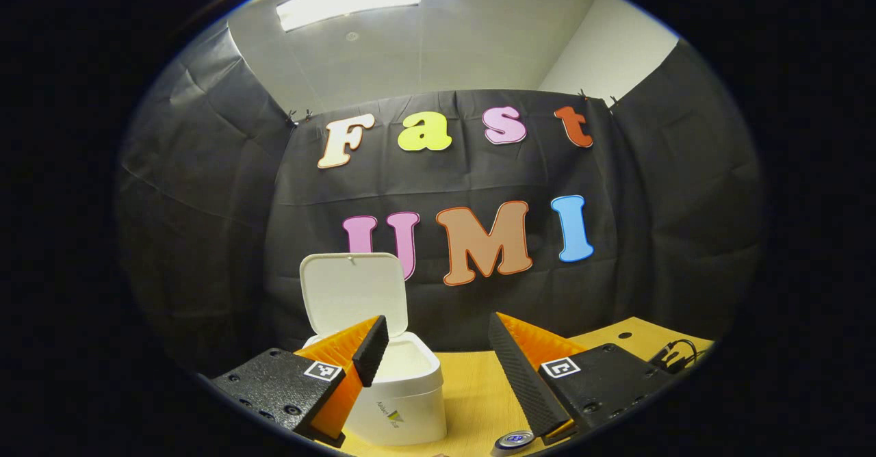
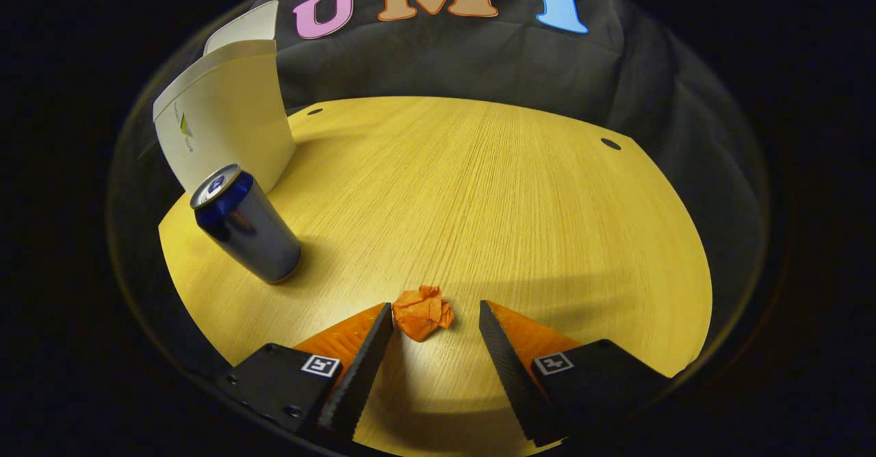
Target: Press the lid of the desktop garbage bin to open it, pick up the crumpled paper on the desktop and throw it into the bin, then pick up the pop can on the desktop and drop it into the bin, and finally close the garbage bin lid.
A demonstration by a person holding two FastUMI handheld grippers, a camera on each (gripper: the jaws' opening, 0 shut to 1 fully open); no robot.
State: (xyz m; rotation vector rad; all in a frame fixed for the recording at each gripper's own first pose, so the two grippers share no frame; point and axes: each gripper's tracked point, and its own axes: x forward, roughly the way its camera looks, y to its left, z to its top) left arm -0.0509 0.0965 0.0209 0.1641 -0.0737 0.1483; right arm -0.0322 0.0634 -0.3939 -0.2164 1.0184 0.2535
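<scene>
1. In the right gripper view, the wooden tabletop [image 2: 520, 190] around the crumpled paper [image 2: 423, 312] is bare; the paper lies at 12 o'clock from the right hand-held gripper [image 2: 434, 323], between its spread fingertips, touching neither.
2. The pop can [image 2: 246, 224] stands upright at 10 o'clock, just beside the white garbage bin [image 2: 226, 115], its long axis vertical.
3. In the left gripper view, the left hand-held gripper [image 1: 438, 337] hangs with fingers apart; the bin's lid [image 1: 352, 293] stands raised at 11 o'clock.
</scene>
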